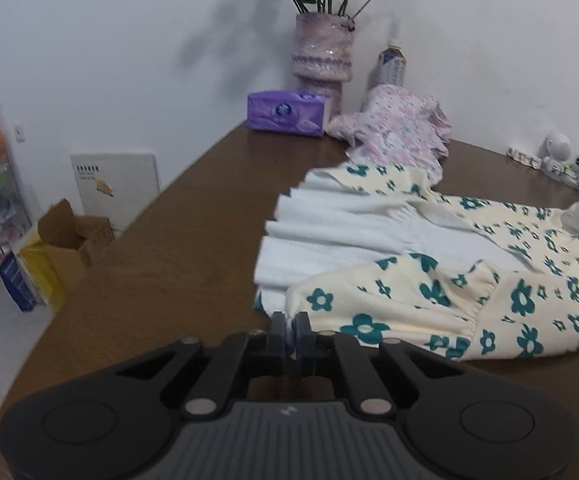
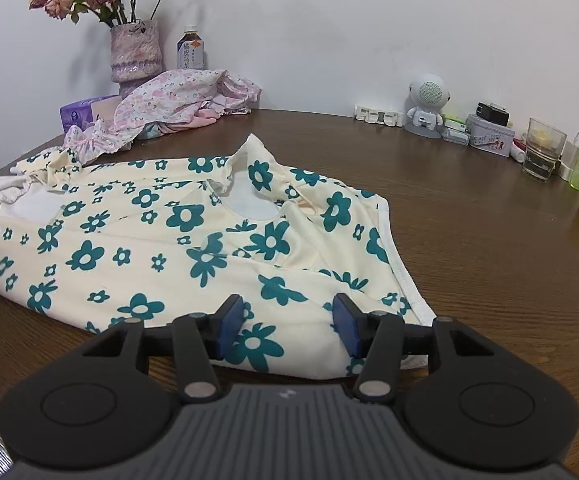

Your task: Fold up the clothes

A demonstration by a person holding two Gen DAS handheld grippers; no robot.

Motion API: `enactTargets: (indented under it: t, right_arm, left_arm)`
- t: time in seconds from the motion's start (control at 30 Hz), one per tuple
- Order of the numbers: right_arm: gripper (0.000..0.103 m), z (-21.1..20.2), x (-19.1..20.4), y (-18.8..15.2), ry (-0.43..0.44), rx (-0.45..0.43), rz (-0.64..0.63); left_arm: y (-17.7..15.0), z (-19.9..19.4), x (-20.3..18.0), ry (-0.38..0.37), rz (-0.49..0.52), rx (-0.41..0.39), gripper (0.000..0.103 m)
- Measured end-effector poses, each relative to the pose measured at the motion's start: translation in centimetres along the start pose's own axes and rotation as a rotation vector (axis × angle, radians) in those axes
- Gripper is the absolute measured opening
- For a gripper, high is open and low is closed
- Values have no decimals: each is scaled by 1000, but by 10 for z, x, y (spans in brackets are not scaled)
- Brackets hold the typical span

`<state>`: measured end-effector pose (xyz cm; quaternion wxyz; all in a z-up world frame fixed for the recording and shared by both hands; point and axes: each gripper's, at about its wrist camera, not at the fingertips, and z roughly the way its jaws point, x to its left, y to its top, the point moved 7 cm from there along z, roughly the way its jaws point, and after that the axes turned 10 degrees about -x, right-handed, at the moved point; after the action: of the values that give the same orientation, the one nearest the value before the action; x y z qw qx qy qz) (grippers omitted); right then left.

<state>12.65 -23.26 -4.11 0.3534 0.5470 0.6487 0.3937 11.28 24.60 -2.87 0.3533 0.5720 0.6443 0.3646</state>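
A cream dress with teal flowers (image 1: 429,296) and a white pleated skirt part (image 1: 329,232) lies spread on the brown table (image 1: 177,264). My left gripper (image 1: 290,330) is shut on the edge of a cream floral sleeve at the dress's near left. In the right wrist view the same dress (image 2: 193,240) lies with its collar facing the wall. My right gripper (image 2: 287,326) is open, its blue pads on either side of the dress's near edge, right above the fabric.
A pink floral garment (image 1: 401,132) (image 2: 177,100) is heaped at the back. Near it stand a vase of roses (image 1: 323,52), a purple tissue pack (image 1: 287,114) and a bottle (image 2: 190,50). A small white robot figure (image 2: 425,106), a tin, a glass (image 2: 543,154) and a yellow cup line the right back edge.
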Motion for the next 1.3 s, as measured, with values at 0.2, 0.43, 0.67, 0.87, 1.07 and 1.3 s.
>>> enactTargets:
  t: [0.2,0.43,0.67,0.87,1.07,1.3]
  right_arm:
    - [50,0,0,0,-1,1,-5]
    - [51,0,1,0,-1,1,-6]
    - [54,0,3,0,1,3,-12]
    - [54,-2,3,0,4,-5,-8]
    - [42,-13,-12,2,15,-30,52]
    - [32,-15,-25,4,29,-22,115]
  left_arm:
    - [-2,8,-4,52,19,-14,7]
    - [8,-18,15,113,-116,-92,22]
    - [19,-19,-52,-112,-37,-104,28]
    - [0,7,-86,-121,68,-29,30]
    - [-8,7,-82,-113,63,-29,31]
    - [-9,6,-80,-111,53,-32,31]
